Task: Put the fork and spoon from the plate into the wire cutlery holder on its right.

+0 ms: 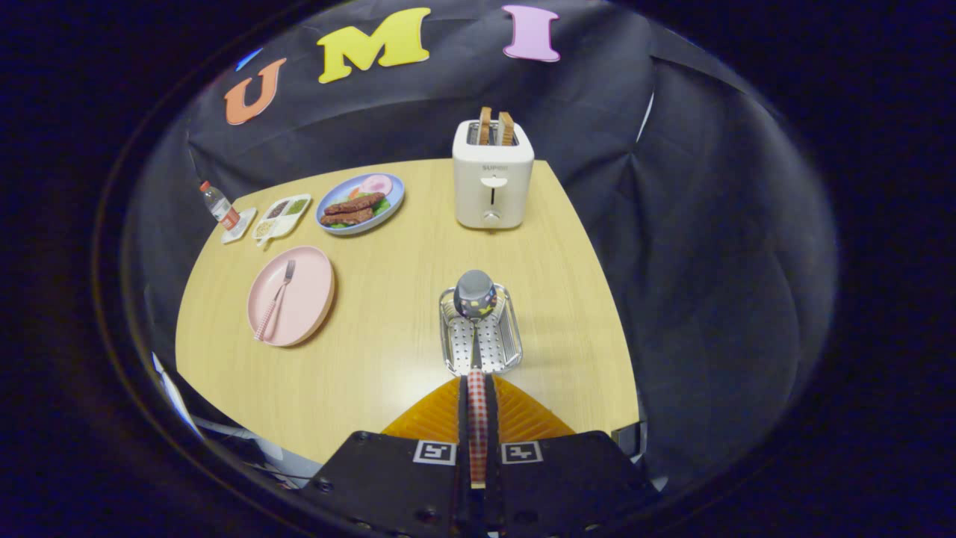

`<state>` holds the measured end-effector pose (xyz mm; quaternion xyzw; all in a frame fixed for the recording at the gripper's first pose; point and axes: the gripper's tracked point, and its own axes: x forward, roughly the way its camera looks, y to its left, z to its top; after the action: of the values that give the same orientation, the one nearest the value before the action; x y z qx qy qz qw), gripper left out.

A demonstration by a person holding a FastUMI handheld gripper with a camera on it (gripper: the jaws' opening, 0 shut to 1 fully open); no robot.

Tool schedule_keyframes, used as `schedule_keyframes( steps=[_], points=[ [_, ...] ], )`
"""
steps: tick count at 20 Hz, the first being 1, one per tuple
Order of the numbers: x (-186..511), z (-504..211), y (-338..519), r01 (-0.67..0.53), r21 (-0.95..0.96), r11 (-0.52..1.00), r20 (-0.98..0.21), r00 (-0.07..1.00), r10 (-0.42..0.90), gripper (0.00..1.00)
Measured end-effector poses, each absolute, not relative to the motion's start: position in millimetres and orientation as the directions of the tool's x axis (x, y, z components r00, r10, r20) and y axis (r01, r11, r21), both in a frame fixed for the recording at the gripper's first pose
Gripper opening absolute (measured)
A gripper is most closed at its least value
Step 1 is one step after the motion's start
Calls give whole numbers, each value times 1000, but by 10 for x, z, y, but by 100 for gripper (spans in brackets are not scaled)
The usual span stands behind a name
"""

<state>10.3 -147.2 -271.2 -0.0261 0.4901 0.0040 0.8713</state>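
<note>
The spoon, its checked handle pinched between the closed jaws of the gripper, reaches forward so that its rounded bowl hangs over the far end of the wire cutlery holder, a shiny perforated metal basket on the pale wood-grain counter. To its left the fork lies lengthwise on a round pink plate. The spoon's neck is hard to make out against the basket's holes.
</note>
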Motion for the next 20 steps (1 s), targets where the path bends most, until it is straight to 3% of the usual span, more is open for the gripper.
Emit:
schedule_keyframes(
  steps=[6,14,20],
  points=[
    [103,-2637,-1494,-47,-41,998,-909,415,-18,7],
    [184,-2791,-1588,-61,-50,997,-985,168,-39,7],
    [336,-2897,-1487,-101,-75,992,-995,71,-68,7]
  ],
)
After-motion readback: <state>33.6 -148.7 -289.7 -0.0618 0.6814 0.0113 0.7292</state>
